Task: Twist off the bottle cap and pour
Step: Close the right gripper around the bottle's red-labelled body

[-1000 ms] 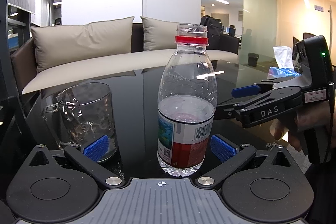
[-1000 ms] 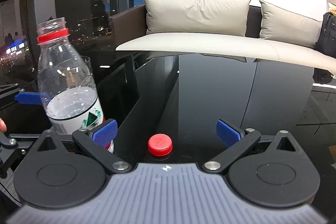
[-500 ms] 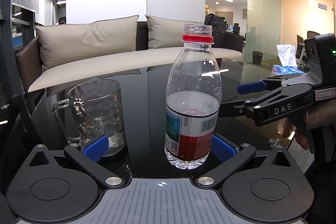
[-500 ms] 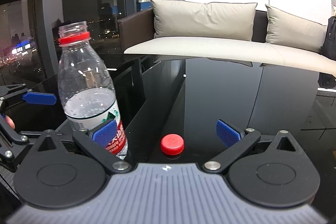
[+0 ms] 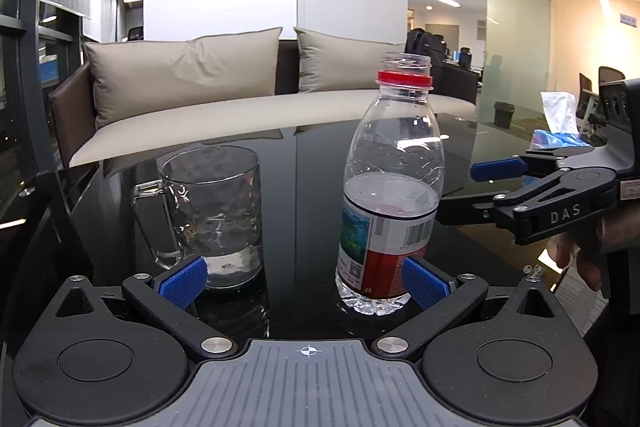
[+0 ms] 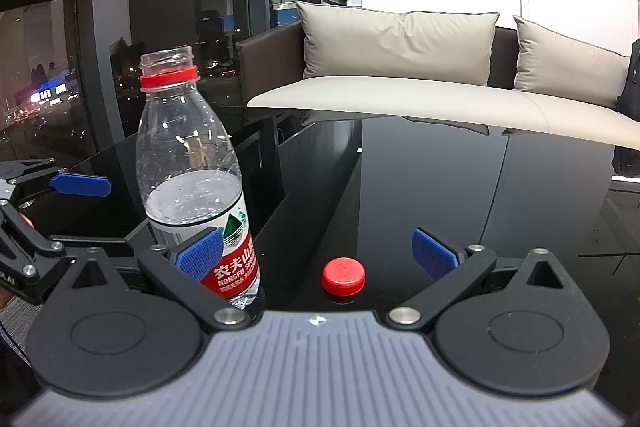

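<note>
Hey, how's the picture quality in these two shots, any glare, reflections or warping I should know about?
Left wrist view: the glossy black table mirrors the sofa cushions and ceiling lights, and highlights glint on the bottle and glass mug; straight lines bow near the edges. Right wrist view: the bright white wall is blown out, the dark window reflects indoor lights, and the red cap stays sharp.

Beige sofa cushions (image 5: 184, 75), tissue box (image 5: 560, 137) beyond table (image 5: 312, 163).

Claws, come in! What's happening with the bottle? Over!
Left claw and right claw open, empty. Bottle upright, cap off, lying on table. Glass mug beside bottle; nothing between them.
</note>
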Action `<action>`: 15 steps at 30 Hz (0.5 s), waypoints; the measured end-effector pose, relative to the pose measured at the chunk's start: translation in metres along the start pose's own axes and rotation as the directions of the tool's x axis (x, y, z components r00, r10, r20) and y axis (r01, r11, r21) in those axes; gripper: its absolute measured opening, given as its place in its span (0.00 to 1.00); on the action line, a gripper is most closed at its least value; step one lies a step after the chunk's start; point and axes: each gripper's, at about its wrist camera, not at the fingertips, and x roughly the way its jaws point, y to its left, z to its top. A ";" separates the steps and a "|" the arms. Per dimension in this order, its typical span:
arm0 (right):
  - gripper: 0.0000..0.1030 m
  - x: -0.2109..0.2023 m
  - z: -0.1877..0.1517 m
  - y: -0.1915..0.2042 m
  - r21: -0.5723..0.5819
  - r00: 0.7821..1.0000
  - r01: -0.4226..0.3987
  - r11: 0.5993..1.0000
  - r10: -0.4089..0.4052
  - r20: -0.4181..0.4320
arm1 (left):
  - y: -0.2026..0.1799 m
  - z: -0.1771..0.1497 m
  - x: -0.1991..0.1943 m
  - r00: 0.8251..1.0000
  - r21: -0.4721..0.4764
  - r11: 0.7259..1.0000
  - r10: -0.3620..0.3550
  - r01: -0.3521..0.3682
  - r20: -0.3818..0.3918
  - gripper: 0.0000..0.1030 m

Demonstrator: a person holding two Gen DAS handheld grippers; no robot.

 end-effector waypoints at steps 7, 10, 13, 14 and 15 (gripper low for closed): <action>1.00 -0.001 -0.001 0.008 -0.025 0.999 -0.051 0.998 0.051 0.003 | -0.001 -0.001 0.001 1.000 -0.012 1.000 0.017 -0.017 -0.005 0.99; 1.00 -0.001 -0.001 0.009 -0.033 0.998 -0.067 0.997 0.067 0.000 | 0.000 -0.001 0.001 1.000 -0.020 1.000 0.024 -0.024 -0.007 0.99; 1.00 0.002 -0.001 0.011 -0.039 0.997 -0.083 0.996 0.082 -0.011 | 0.001 -0.001 0.000 1.000 -0.027 0.999 0.028 -0.028 -0.011 0.99; 1.00 0.003 -0.001 0.011 -0.039 0.996 -0.093 0.995 0.092 -0.013 | 0.001 -0.001 -0.001 0.999 -0.026 0.999 0.031 -0.032 -0.013 0.99; 1.00 0.005 -0.001 0.012 -0.041 0.995 -0.100 0.994 0.099 -0.015 | 0.000 -0.001 -0.001 0.999 -0.026 0.999 0.034 -0.034 -0.014 0.99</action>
